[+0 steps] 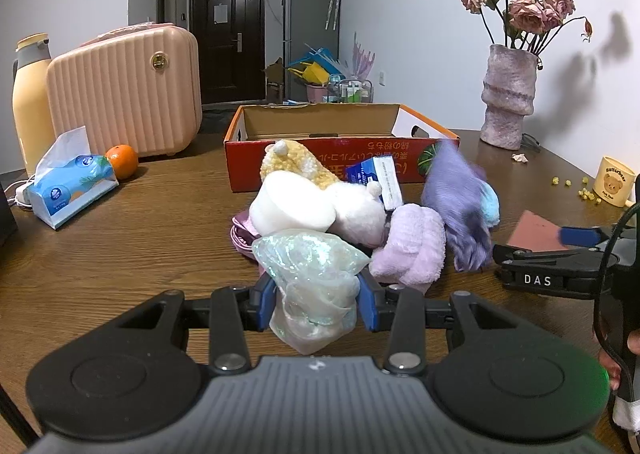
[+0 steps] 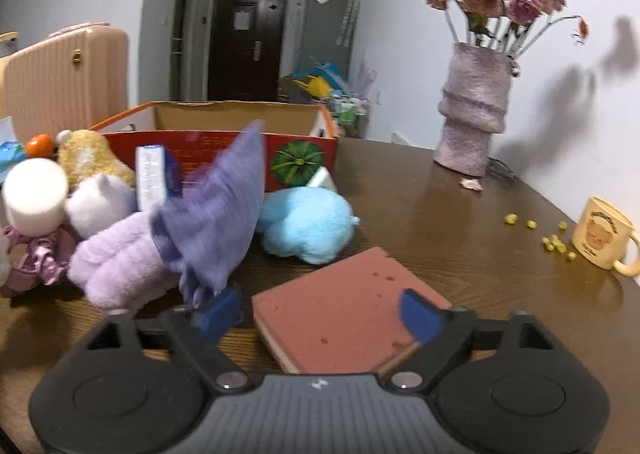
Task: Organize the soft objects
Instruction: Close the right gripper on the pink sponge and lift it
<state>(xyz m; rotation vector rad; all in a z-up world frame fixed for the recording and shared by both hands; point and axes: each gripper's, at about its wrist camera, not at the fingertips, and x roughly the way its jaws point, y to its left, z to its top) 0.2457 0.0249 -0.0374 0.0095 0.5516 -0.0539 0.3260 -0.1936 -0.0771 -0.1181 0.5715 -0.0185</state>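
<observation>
Dark wood-grain bench point(image 1: 120, 221) fills both views, with a white wall to the right and a dark door at the far end of the room. An open red cardboard box point(image 1: 320, 125) stands near the far edge of the bench, its interior apparently vacant as far as can be seen. A heap of soft objects lies just in front of the box: a yellow plush point(image 1: 296, 163), a white plush point(image 1: 356, 209), a lilac towel point(image 1: 412, 246), a purple cloth point(image 1: 456, 205) and a blue plush point(image 2: 304, 225).

The left gripper point(image 1: 316, 298) is seen with its jaws pinching an iridescent crumpled bag point(image 1: 312, 274), held at the near side of the heap. The right gripper point(image 2: 320, 314) is positioned over a reddish sponge block point(image 2: 340, 306) toward the right edge of the bench; its jaws are spread, one on each side of the block, and contact cannot be confirmed. The purple cloth is blurred in both views.

The step in hand is judged to be the first transfer: the bag is secured but not yet deposited. The next move calls for the bag to be lifted clear of the heap, carried over the near wall of the box, and released inside. Care is required that neighbouring plush items are not dragged along.
</observation>
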